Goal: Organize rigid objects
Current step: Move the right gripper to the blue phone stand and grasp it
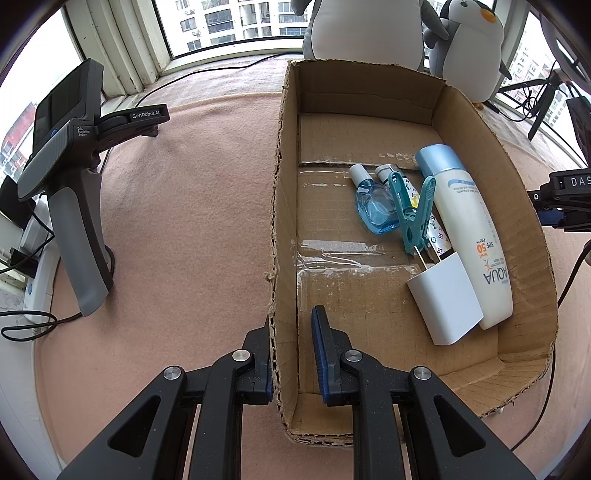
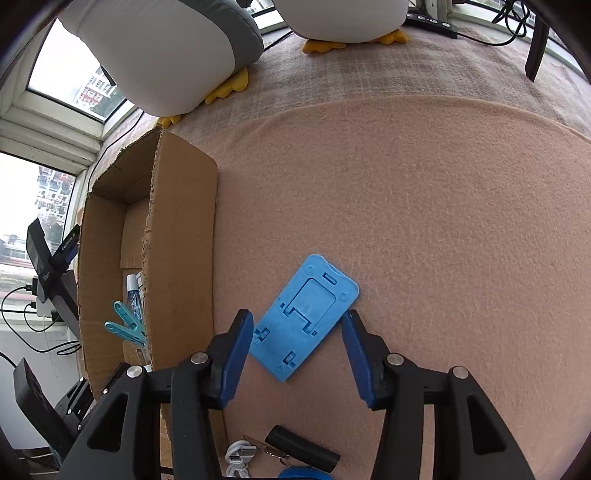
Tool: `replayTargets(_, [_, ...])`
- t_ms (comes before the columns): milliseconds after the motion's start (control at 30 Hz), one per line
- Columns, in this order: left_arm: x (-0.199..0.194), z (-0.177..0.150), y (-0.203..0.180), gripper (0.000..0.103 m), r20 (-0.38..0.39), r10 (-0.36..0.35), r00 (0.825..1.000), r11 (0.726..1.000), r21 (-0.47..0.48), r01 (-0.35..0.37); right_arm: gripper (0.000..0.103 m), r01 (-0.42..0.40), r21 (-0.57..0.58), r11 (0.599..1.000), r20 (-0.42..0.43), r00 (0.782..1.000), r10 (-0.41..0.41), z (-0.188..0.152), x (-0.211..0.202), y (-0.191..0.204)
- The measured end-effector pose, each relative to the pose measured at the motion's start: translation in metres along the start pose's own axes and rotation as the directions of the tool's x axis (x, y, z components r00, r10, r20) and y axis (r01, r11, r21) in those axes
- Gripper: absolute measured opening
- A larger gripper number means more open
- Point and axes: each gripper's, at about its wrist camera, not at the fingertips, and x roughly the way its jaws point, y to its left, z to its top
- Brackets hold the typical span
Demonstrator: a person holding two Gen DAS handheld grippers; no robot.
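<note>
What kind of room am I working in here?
Likely a home bay-window ledge in a high-rise flat: windows look onto apartment blocks, penguin plush toys sit on the pink blanket, and toiletries fill the cardboard box.

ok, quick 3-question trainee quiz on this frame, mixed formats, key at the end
1. True or false: the left gripper is clamped on the near wall of the cardboard box.
2. Multiple choice: the blue plastic phone stand lies (A) inside the box, (B) flat on the pink cloth between the right gripper's fingers, (C) on the plush penguin.
3. Fill in: the teal clothespin lies on top of the ____ things in the box.

Key: 1 true. 2 B. 3 other.
</note>
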Motion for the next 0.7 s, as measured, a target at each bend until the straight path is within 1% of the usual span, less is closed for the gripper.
replayTargets(200, [0.001,0.0,0.0,0.017,0.001,-0.002,1.0,1.0,-0.001,0.002,0.046,0.119,-0.089,0.989,0.025,0.993,-0.117,0.001,0.006,0.023])
replayTargets(300, [0.001,0.0,0.0,0.017,0.0,-0.002,1.0,1.0,-0.001,0.002,0.047,0.158,-0.109,0.981,0.035,0.987,-0.155,0.001,0.009,0.03])
replayTargets(500, [0.001,0.0,0.0,0.017,0.001,-0.002,1.0,1.0,-0.001,0.002,0.046,0.176,-0.115,0.978,0.032,0.984,-0.174,0.006,0.009,0.032])
replayTargets(700, [0.001,0.0,0.001,0.017,0.001,-0.003,1.0,1.0,-0.001,0.003,0.047,0.148,-0.087,0.985,0.018,0.989,-0.147,0.014,0.009,0.029])
